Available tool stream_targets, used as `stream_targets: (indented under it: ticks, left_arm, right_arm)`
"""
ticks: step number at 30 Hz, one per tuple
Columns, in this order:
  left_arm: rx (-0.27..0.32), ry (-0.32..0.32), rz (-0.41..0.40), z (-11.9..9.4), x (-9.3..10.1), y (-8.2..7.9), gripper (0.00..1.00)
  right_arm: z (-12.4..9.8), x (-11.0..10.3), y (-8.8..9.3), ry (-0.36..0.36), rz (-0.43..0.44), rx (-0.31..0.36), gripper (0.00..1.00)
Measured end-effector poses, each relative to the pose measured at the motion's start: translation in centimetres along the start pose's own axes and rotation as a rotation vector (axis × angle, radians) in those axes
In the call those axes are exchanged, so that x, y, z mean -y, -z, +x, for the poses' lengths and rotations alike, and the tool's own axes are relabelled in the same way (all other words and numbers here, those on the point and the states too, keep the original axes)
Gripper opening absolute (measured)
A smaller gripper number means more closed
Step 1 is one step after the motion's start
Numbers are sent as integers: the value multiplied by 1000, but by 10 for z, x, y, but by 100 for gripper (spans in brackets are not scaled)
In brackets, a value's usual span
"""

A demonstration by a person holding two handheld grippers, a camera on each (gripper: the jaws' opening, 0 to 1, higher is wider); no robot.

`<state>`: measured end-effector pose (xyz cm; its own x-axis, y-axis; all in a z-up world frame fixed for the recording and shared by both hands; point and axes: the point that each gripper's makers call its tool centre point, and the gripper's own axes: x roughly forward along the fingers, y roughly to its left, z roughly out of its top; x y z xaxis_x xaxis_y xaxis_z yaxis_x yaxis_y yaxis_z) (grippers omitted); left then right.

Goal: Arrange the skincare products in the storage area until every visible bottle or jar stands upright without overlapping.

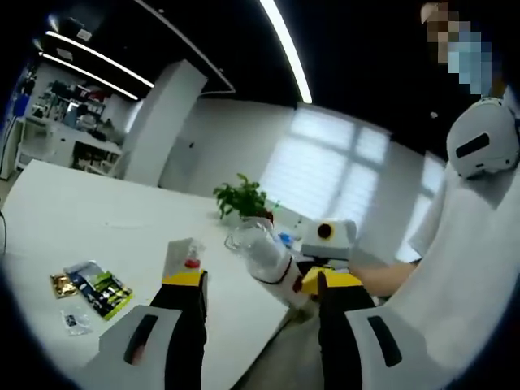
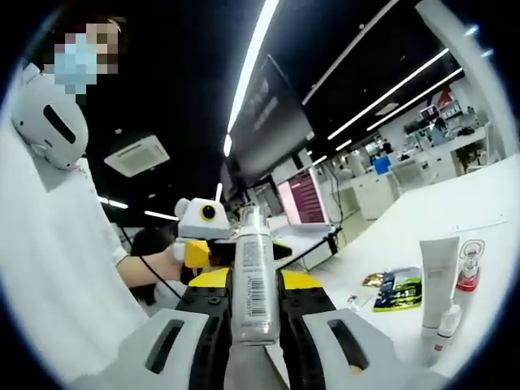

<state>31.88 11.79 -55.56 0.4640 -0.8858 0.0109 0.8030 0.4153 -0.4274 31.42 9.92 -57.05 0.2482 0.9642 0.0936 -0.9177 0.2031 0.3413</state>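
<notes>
A white bottle [image 2: 253, 276] with a printed label stands between the yellow-tipped jaws of my right gripper [image 2: 253, 284], which is shut on it. In the left gripper view the same bottle [image 1: 270, 258] hangs tilted over the table edge, clear cap pointing away. My left gripper [image 1: 258, 280] is open, its jaws wide apart on either side of the bottle without touching it. The right gripper [image 1: 325, 244] comes in from the right there. On the table stand a white tube [image 2: 439, 272], a red-capped bottle [image 2: 465, 275] and a small white bottle [image 2: 447, 321].
Flat sachets [image 1: 93, 288] lie on the white table [image 1: 97, 219] near its left end. A potted plant [image 1: 242, 197] stands at the far edge. A person in a white top [image 2: 57, 268] is close by the grippers. A screen [image 2: 305, 199] sits further back.
</notes>
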Motion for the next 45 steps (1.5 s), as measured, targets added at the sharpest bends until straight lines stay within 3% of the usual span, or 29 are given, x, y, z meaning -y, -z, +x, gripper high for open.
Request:
stream_targets:
  ticks: [1,7,14,19,23,28,34,38,40,45]
  left_arm:
    - [11,8,-4,-1,1,-2,40]
    - [23,61,13,-6,12,-10,22]
    - [29,49,23,-5,16,-21,20]
    - [-62,33,90,3,20,-22,18]
    - [-160,1,189,11,22,-18,18]
    - [-302,-29,342,24,22,-6,17]
    - [-450,-37,445,38,21,12,17]
    - [-494,-36,469,51,27,21,18]
    - [-537,-58,498,51,18,26,17]
    - [-531,-45,471,59,12,30,17]
  right_arm:
    - [1,-6,0,-33,10,0,21]
    - [7,-13,2,-61,9,-15,21]
    - [13,-20,4,-62,-15,-45,21]
    - [12,-17,7,-26,-69,-106,22]
    - [9,-8,14,50,-207,-206,23]
    - [3,5,25,108,-285,-296,23]
    - [-4,14,37,139,-334,-362,22]
    - [-11,18,41,149,-328,-375,22]
    - [-15,22,40,160,-315,-370,23]
    - [-20,34,44,180,-306,-365,22]
